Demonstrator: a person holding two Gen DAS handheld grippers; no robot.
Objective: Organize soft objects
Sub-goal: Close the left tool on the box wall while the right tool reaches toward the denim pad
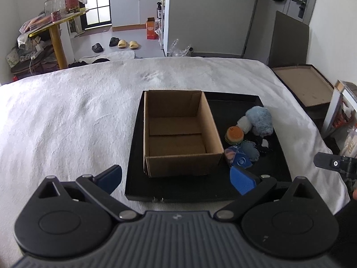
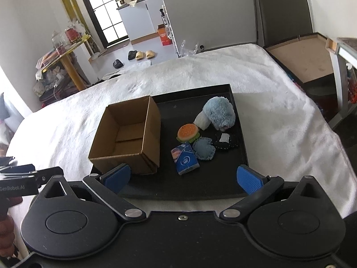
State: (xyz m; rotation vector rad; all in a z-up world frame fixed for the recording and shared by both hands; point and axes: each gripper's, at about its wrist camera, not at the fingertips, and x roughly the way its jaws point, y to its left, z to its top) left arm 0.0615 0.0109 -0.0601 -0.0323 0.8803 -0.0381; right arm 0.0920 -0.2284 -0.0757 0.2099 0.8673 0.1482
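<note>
An open, empty cardboard box [image 1: 178, 134] [image 2: 127, 138] stands on the left part of a black tray [image 1: 276, 167] [image 2: 169, 187] on the bed. To its right lie soft toys: a fluffy blue and white plush [image 1: 258, 120] [image 2: 218, 114], a small burger [image 1: 234, 135] [image 2: 187, 132], a blue heart cushion [image 1: 250, 150] [image 2: 203, 149], a black cushion [image 2: 224, 142] and a blue tissue pack [image 1: 239, 161] [image 2: 185, 158]. My left gripper [image 1: 176, 177] is open and empty, near the box's front edge. My right gripper [image 2: 183, 178] is open and empty, just short of the tissue pack.
The tray lies on a white blanket [image 1: 67, 120] [image 2: 279, 116] covering the bed. A flat cardboard lid [image 1: 303, 84] [image 2: 301, 55] sits beyond the bed's right edge. A yellow table [image 1: 55, 33], slippers [image 1: 127, 43] and cabinets stand farther back.
</note>
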